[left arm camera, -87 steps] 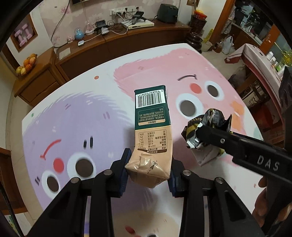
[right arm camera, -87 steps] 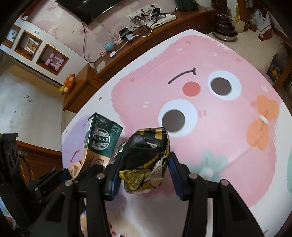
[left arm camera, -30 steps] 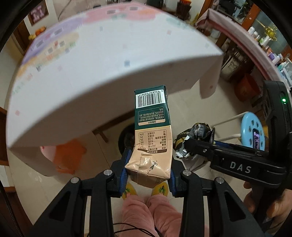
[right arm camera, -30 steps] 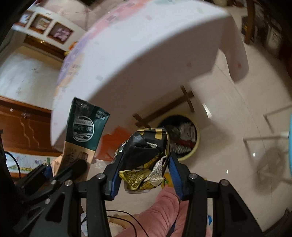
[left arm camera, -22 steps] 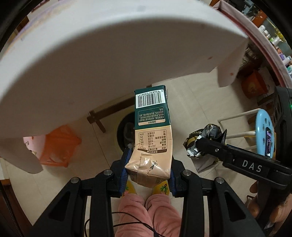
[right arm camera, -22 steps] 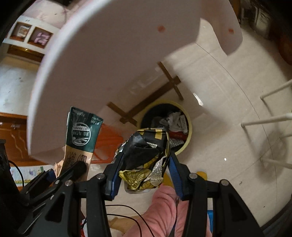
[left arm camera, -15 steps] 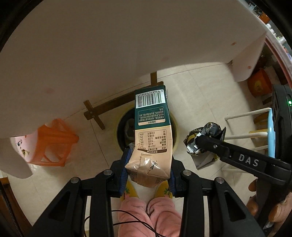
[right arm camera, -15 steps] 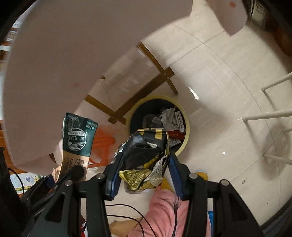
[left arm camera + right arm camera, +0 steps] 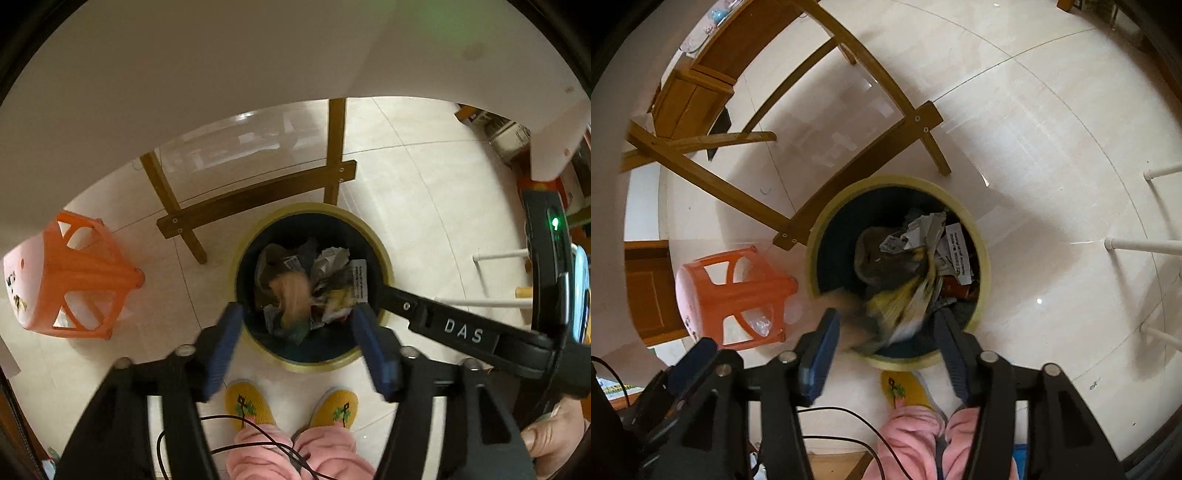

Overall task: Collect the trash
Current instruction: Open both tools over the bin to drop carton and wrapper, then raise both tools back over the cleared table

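The bin stands on the floor before the table legs, stool at its left.

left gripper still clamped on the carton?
No: in the left wrist view the left gripper stands open with nothing between its pads, and the blurred carton is over the trash bin.

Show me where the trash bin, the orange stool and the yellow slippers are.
trash bin point(image 9: 384, 254): left wrist view, yellow rim.
orange stool point(image 9: 85, 273): left wrist view, a leg.
yellow slippers point(image 9: 249, 404): left wrist view, top of one slipper.
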The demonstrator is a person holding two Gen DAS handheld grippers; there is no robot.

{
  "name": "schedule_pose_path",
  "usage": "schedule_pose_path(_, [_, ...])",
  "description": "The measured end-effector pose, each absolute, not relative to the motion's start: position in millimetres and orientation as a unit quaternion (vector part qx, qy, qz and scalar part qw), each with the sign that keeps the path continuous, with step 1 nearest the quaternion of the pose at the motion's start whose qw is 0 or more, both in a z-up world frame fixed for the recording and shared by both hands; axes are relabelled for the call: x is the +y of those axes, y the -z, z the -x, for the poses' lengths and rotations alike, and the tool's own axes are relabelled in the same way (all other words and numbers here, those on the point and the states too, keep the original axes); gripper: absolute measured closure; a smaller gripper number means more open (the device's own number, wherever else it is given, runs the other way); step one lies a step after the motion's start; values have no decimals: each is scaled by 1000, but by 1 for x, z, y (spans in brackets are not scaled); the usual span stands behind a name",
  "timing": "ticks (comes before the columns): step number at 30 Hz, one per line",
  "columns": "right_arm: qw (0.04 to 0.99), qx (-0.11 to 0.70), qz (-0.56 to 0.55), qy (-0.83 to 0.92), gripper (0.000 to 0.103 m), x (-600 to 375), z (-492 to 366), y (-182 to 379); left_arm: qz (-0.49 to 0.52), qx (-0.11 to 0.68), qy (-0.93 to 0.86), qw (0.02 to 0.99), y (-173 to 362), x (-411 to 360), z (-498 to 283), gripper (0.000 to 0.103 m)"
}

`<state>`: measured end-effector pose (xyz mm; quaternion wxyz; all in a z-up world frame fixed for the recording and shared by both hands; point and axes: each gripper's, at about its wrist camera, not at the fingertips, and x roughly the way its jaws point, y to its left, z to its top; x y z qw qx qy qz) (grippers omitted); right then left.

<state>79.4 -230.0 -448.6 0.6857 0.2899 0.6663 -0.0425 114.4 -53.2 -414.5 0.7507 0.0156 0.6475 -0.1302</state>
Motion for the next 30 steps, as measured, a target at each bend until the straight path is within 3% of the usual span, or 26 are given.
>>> schedule_pose_path(3, [686, 669, -283, 39, 41, -226, -81, 459, -9, 648, 119, 752, 420, -48, -116, 27])
schedule_pose_path(7, [696, 666, -266, 36, 41, -222, -82, 462, -11, 648, 111, 754, 416, -44, -113, 24])
schedule_pose_path(14, [714, 654, -248, 25, 41, -222, -85, 450, -19, 630, 99, 770, 399, -43, -105, 5])
schedule_pose_path(30, [749, 631, -202, 3, 41, -220, -83, 372, 12, 612, 67, 788, 299, -28, -96, 5])
